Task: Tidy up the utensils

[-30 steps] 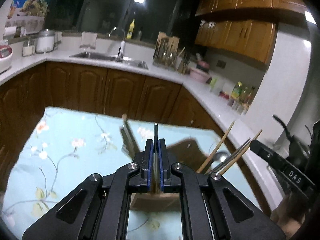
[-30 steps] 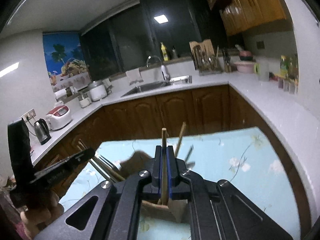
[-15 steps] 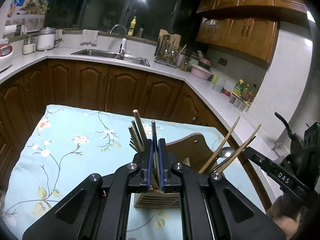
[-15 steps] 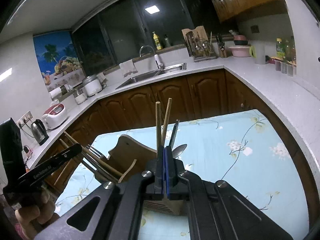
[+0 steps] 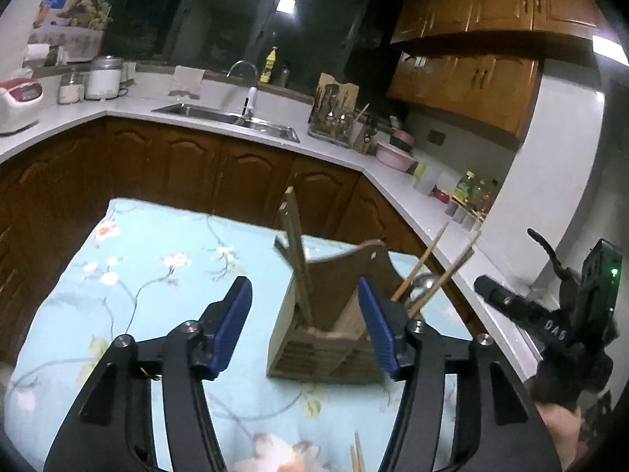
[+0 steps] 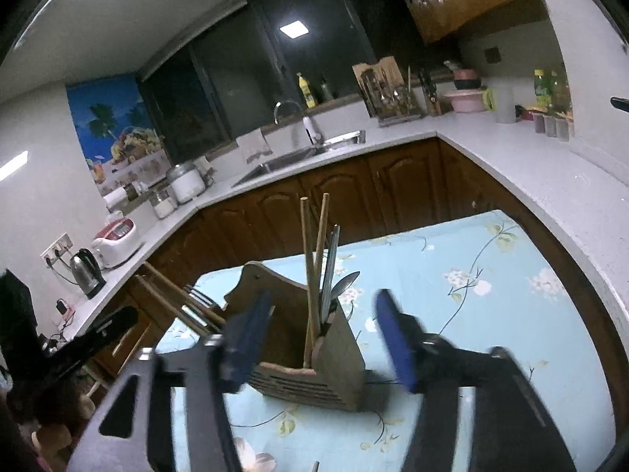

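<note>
A wooden utensil holder [image 5: 334,334] [image 6: 342,358] stands on the blue floral tablecloth [image 5: 157,275]. My left gripper [image 5: 306,324] hangs just in front of it, jaws opening, nothing pressed between the pads. Brown chopsticks [image 5: 297,251] stand free in the holder's left slot. Light chopsticks [image 5: 432,267] and a spoon [image 5: 422,283] lean out on the right. My right gripper [image 6: 322,338] is also opening, with no grip on anything. Beyond it, wooden chopsticks [image 6: 310,259], dark utensils [image 6: 332,259] and a spoon [image 6: 348,281] stand in the near slot.
Loose chopstick tips [image 5: 357,456] lie on the cloth near the front edge. Wooden cabinets and a white counter [image 5: 412,192] wrap around the table, with a sink [image 5: 228,116] behind. A hand holds each gripper at the outer edge of the other's view.
Both grippers were shut on thin utensils over the holder. Both jaws now stand apart, and the utensils rest in the holder. The left gripper has pulled back from it.
</note>
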`<state>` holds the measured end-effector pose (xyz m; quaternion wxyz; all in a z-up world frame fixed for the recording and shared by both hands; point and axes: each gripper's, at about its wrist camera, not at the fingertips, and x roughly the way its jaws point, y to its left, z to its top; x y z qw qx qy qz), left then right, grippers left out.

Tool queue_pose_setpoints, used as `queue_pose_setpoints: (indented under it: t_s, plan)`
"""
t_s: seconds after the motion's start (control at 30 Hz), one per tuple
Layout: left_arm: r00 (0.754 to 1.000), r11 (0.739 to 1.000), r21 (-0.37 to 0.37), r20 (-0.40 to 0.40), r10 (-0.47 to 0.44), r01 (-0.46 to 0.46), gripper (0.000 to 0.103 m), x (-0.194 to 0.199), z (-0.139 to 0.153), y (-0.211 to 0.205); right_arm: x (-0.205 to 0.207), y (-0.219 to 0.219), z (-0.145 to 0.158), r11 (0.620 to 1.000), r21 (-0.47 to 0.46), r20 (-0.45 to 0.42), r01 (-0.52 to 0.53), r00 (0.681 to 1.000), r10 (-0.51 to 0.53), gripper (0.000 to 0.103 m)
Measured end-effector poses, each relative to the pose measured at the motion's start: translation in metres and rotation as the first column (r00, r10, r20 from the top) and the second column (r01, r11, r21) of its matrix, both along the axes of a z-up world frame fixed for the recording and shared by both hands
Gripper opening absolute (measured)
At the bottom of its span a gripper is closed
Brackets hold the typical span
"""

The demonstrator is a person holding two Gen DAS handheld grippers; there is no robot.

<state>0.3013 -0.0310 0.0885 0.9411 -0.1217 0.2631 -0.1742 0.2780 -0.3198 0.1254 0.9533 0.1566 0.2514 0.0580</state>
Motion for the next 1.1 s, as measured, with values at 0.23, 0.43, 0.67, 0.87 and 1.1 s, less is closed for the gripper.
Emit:
queue_pose_setpoints:
  t_s: [0.23, 0.43, 0.67, 0.87, 1.1]
  plan:
    - [0.999, 0.998, 0.046, -0.001, 0.046, -0.046, 0.084, -0.039, -0.012, 0.016, -0.034, 0.007, -0.001, 1.0, -0.015, 0.042, 0.001, 0.999, 0.0, 0.089]
    - [0.998, 0.996, 0.06, -0.003, 0.059, -0.059, 0.087, -0.072, -0.018, 0.026, -0.064, 0.015, -0.004, 1.0, -0.007, 0.049, -0.014, 0.999, 0.014, 0.092]
    - [0.996, 0.994, 0.067, 0.015, 0.084, -0.085, 0.089, -0.119, -0.029, 0.037, -0.106, 0.021, -0.014, 1.0, 0.007, 0.049, -0.013, 0.999, 0.013, 0.096]
    - [0.995, 0.993, 0.063, 0.023, 0.098, -0.099, 0.089, -0.154, -0.045, 0.046, -0.147, 0.031, -0.035, 1.0, -0.007, 0.03, -0.01, 1.0, 0.01, 0.096]
    - [0.995, 0.987, 0.142, 0.075, 0.065, -0.075, 0.09, -0.183, -0.031, 0.035, -0.178, 0.039, -0.033, 0.999, -0.026, 0.034, -0.036, 0.999, 0.036, 0.096]
